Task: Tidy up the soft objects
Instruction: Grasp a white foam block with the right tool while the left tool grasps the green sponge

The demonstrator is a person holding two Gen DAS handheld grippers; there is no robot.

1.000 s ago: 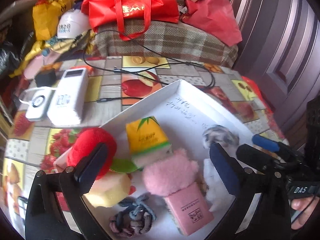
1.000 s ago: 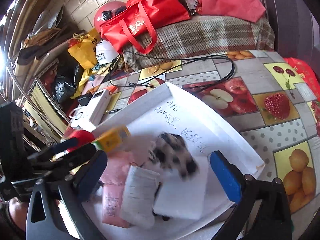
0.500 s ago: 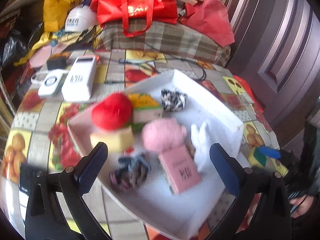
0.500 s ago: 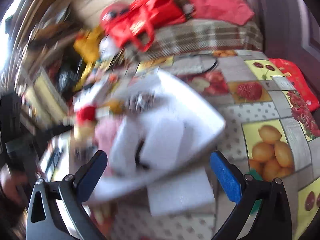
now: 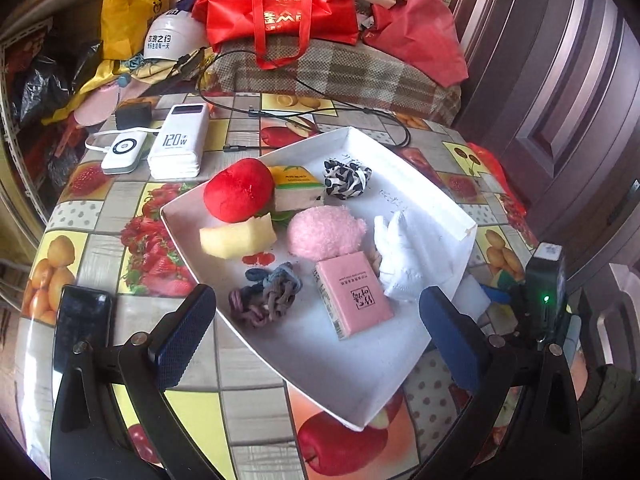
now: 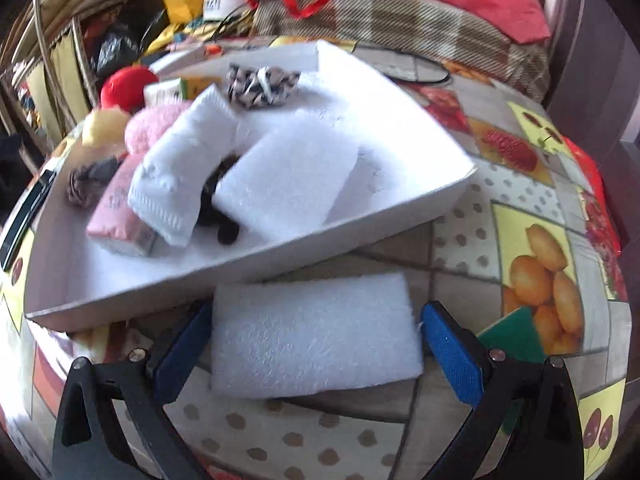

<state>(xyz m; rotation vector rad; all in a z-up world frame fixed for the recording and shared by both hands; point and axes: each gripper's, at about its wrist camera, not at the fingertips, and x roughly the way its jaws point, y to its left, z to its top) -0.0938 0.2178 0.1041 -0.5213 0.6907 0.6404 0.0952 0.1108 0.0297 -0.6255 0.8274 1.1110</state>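
A white tray on the fruit-print table holds a red plush ball, a yellow sponge, a yellow tissue pack, a black-and-white scrunchie, a pink fluffy piece, a pink tissue pack, a white cloth and a braided scrunchie. My left gripper hovers open over the tray's near corner. Outside the tray lies a white foam pad. My right gripper is open, one finger on each side of that pad. A second foam pad lies inside the tray.
Two white power banks and a black cable lie beyond the tray, a dark phone to its left. A green pad sits by my right finger. Red bag and clutter crowd the back.
Both grippers have drawn back from inside the tray. The right one has dropped to the table beside the tray and now straddles the loose foam pad. The left one sits higher and farther back.
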